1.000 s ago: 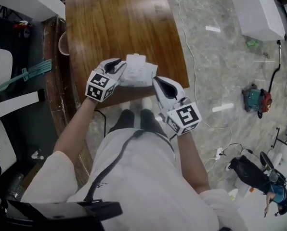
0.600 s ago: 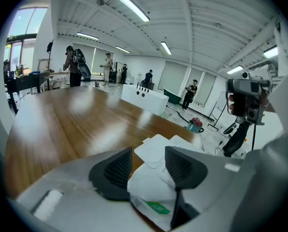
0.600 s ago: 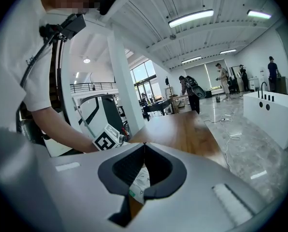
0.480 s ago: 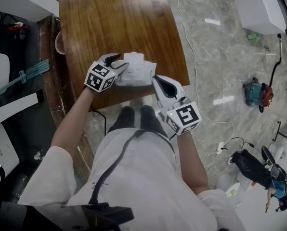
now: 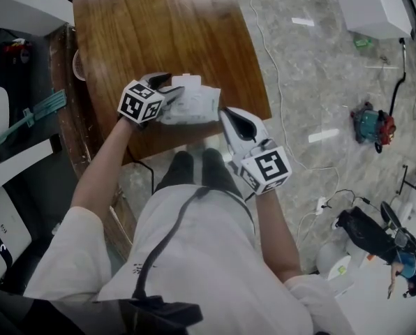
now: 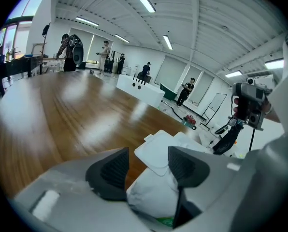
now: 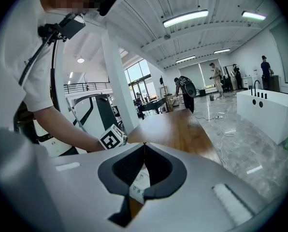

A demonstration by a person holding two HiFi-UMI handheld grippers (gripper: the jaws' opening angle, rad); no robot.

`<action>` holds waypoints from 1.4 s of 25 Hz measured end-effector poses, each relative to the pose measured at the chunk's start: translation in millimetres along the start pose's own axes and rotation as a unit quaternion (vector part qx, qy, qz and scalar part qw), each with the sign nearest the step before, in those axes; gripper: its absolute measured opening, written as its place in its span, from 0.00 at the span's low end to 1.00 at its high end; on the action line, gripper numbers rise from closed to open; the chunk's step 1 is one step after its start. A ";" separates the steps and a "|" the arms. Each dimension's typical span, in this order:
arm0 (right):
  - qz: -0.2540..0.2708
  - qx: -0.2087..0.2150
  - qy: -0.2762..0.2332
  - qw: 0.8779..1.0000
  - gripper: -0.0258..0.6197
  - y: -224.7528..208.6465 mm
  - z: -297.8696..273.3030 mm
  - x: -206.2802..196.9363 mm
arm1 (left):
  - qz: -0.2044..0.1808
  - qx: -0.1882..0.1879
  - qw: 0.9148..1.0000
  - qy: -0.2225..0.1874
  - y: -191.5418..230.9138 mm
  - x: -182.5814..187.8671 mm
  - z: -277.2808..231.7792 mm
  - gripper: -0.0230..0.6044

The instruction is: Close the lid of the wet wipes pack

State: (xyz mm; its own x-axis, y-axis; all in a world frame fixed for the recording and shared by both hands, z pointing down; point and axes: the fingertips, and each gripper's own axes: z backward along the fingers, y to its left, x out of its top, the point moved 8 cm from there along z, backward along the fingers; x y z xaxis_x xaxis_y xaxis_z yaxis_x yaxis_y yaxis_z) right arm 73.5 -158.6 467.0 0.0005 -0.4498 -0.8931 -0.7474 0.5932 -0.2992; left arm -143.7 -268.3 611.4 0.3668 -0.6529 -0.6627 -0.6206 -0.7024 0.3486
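Observation:
The white wet wipes pack [image 5: 192, 105] lies near the front edge of the wooden table [image 5: 152, 26]. Its white lid flap [image 5: 192, 82] sticks out on the far side. My left gripper [image 5: 167, 88] is at the pack's left end, and its jaws have just been opening. In the left gripper view the pack [image 6: 152, 193] and lid [image 6: 156, 151] sit between the spread dark pads [image 6: 110, 170], which do not squeeze it. My right gripper [image 5: 227, 116] is by the pack's right end, its jaw tips meeting [image 7: 144, 146], with the pack [image 7: 139, 181] showing behind them.
A small bowl [image 5: 77, 65] sits at the table's left edge. White seats [image 5: 5, 152] stand to the left. On the marble floor to the right lie a cable [image 5: 274, 61] and a teal and red tool [image 5: 370, 125]. Several people stand far off across the hall.
My left gripper has come down at the pack's left end and its jaws have spread wide. The right gripper has barely moved and stays shut.

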 end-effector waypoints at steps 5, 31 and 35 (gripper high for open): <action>0.003 -0.004 0.000 1.000 0.05 -5.5 -0.3 3.0 | -0.008 -0.019 1.000 0.012 2.6 5.9 -4.8 0.47; 0.007 -0.005 -0.009 1.000 0.05 -0.6 0.0 5.3 | -0.047 -0.044 0.997 -0.035 -26.9 26.1 23.2 0.43; 0.007 -0.003 -0.011 1.000 0.05 2.2 1.8 4.1 | -0.057 -0.048 0.996 -0.039 -37.0 25.5 28.8 0.43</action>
State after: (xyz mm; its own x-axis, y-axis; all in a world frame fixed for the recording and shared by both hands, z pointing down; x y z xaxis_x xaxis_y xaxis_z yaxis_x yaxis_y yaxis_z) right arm 73.0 -158.0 462.0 0.0042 -0.4265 -0.9045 -0.7515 0.5954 -0.2843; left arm -131.4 -250.8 562.5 0.3742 -0.5463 -0.7493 -0.5081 -0.7968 0.3271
